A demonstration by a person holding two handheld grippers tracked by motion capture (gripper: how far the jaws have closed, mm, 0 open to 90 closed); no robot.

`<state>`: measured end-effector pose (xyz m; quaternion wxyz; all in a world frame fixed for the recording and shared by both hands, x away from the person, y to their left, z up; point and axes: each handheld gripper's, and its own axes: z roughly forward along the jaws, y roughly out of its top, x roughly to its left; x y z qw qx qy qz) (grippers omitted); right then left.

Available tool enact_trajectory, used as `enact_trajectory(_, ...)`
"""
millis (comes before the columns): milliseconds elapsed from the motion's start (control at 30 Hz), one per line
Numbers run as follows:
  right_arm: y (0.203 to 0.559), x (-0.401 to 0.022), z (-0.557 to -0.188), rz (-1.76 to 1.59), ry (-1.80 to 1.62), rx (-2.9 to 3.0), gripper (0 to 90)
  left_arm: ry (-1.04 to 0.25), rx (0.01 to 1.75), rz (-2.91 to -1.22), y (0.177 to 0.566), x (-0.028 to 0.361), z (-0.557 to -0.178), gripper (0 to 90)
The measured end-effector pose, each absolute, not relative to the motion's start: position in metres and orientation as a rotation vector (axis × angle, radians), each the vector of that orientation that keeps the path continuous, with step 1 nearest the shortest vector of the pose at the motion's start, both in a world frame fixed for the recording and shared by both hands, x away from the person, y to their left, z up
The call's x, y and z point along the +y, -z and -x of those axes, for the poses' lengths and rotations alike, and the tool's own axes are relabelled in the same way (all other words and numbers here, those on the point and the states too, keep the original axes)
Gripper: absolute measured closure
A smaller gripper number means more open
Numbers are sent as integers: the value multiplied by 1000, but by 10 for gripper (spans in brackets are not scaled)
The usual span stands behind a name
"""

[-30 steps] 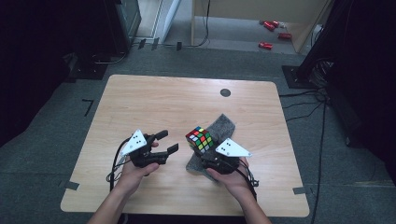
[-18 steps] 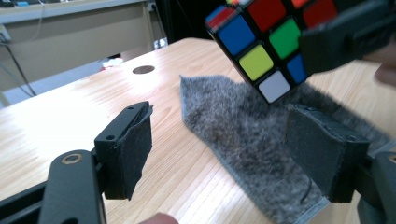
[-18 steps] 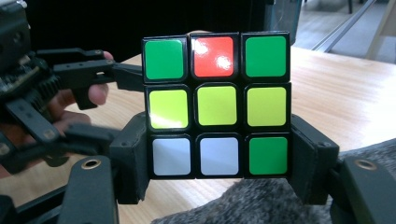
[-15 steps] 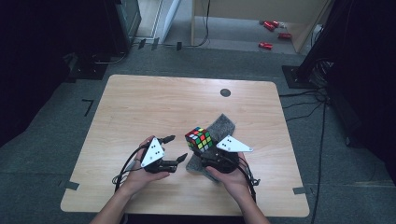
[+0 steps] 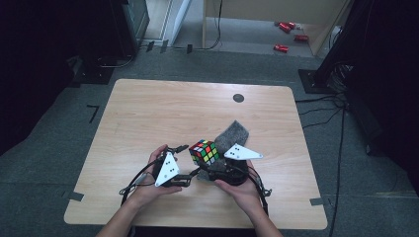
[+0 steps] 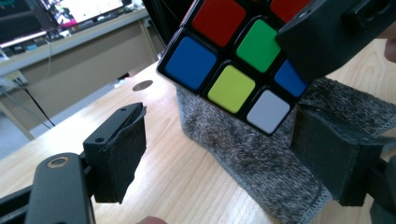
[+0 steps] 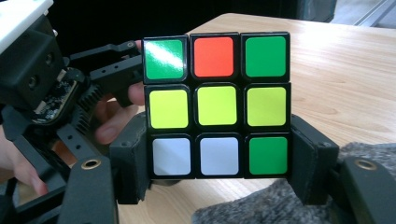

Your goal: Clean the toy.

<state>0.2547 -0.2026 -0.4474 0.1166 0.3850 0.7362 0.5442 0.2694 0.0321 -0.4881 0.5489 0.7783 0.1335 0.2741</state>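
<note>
Cube [image 5: 204, 151] sat low in the middle of the high view, lifted off the wooden tabletop [image 5: 148, 113] and clamped in the right claw [image 5: 210, 165], just above the grey cloth [image 5: 232, 136] that lay on the wood under and behind it. In the right claw's own view you could see it really well: the cube [image 7: 217, 107] filled the centre of the frame, both black pads pressed against its bottom row from either side, so that claw was definitely gripping the cube. Face toward the camera read green, red, green on top, three yellows in the middle, then white, white, green.

Left claw [image 5: 189, 163] sat just left of the cube in the high view, held in the left hand [image 5: 153, 185]. Its jaws had just been opening, and in the left claw's view [image 6: 219, 154] they stood apart with nothing pinched. One pad [image 6: 119, 158] was at lower left over bare wood, the other at the right edge over the cloth [image 6: 247, 154], with the cube [image 6: 233, 60] hanging at the top of the frame above the gap. So, released.

Small dark round spot [image 5: 238, 98] sat on the tabletop near its far edge, well apart from everything.
</note>
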Motion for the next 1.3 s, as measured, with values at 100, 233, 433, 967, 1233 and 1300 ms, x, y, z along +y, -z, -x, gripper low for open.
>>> enact_trajectory(100,448,-200,-254,-1125,-1597,2171,341,-676,294,-1831,488,32,-268,205)
enact_trajectory(233,449,-198,-255,-1138,-1613,2192,341,-755,234,-1818,489,31,-266,230)
enact_trajectory(433,452,-197,-258,-1184,-1648,2246,341,-807,163,-1810,491,28,-263,237)
enact_trajectory(967,449,-218,-267,-1272,-1786,2210,174,-692,302,-1798,488,39,-270,345)
enact_trajectory(1233,460,-238,-273,-1191,-1475,2148,173,-437,521,-1839,475,58,-279,347)
enact_trajectory(1300,468,-240,-277,-1196,-1403,2179,142,-385,539,-1826,474,61,-282,347)
